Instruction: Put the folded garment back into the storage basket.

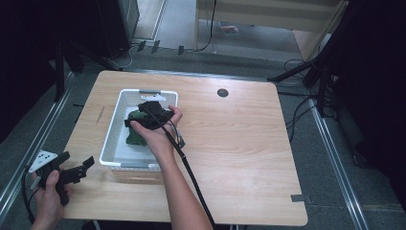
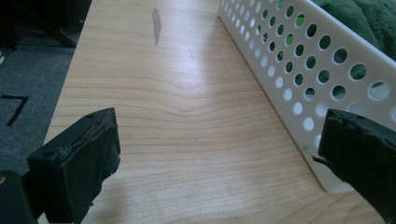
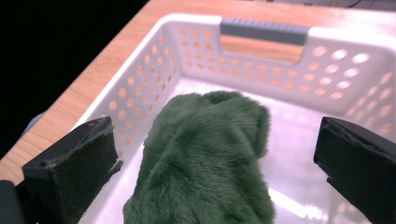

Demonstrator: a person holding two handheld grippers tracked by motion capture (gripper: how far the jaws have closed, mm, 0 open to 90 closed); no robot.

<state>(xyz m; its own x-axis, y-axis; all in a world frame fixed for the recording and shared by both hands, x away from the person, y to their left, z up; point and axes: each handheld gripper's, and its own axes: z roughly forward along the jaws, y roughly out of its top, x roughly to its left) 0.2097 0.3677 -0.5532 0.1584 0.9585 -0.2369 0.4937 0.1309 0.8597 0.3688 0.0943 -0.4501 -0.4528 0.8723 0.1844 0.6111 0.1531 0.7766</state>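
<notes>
Right gripper (image 3: 210, 154) released, jaws wide above green plush toy (image 3: 205, 158) inside white perforated basket (image 1: 111, 136); left gripper (image 2: 219, 158) released near table edge (image 1: 72, 139).

- No writing, label, brand name or number could be read on anything in the three views.
- In the left gripper view, a black mark shaped like the figure 7 (image 2: 12, 108) stood on the grey floor (image 2: 28, 84) beside the counter; whether it was a numeral or a strip of tape could not be told.
</notes>
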